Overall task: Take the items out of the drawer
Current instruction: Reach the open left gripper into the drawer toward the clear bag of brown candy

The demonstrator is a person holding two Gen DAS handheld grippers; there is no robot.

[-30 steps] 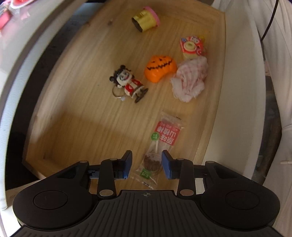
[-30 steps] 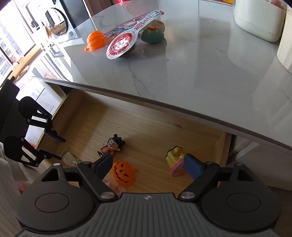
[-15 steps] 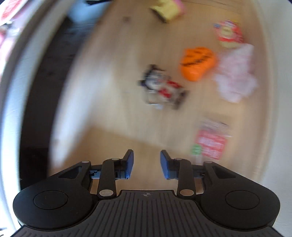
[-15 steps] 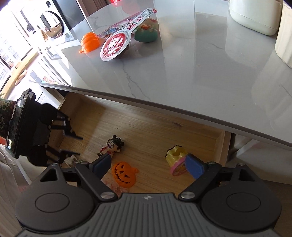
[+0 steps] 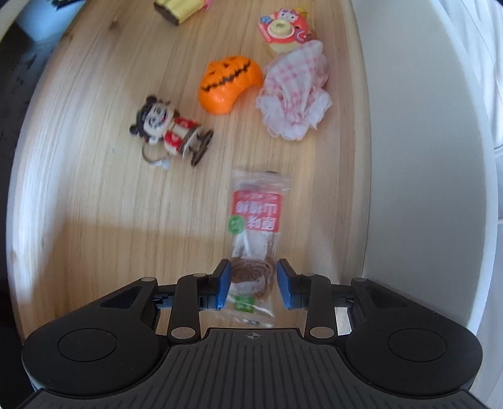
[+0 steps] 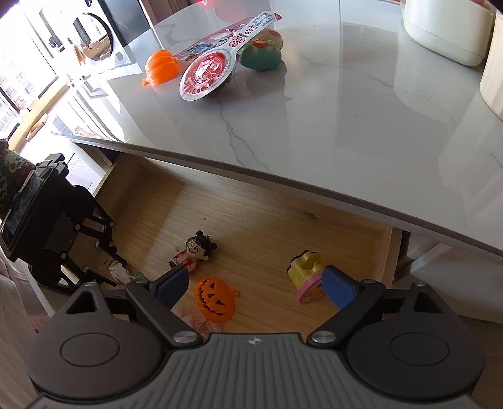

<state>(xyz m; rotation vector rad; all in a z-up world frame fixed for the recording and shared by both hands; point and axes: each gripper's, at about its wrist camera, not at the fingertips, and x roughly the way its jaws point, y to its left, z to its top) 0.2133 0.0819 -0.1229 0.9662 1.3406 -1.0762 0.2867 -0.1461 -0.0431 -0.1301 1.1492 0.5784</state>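
Observation:
The wooden drawer [image 5: 94, 188] holds a clear snack packet [image 5: 254, 217] with a red label, a doll keychain [image 5: 171, 132], an orange pumpkin [image 5: 229, 83], a pink checked cloth [image 5: 294, 97], a red and yellow toy [image 5: 284, 33] and a yellow toy [image 5: 180, 9]. My left gripper [image 5: 251, 283] is open, its blue fingers straddling the near end of the packet. My right gripper [image 6: 254, 283] hangs open above the drawer front, over the pumpkin [image 6: 215, 299] and the yellow and pink toy [image 6: 306, 272], holding nothing.
A marble countertop [image 6: 330, 126] overhangs the drawer's back. On it lie an orange pumpkin [image 6: 160, 70], a spoon-shaped packet [image 6: 210, 74] and a green toy [image 6: 261, 56]. A white container [image 6: 446, 28] stands at the far right. The drawer's white front [image 5: 408, 188] runs along the packet's right.
My left gripper swung left, then came back lower and closer, so the packet's end again lies between its fingers. The right gripper barely shifted.

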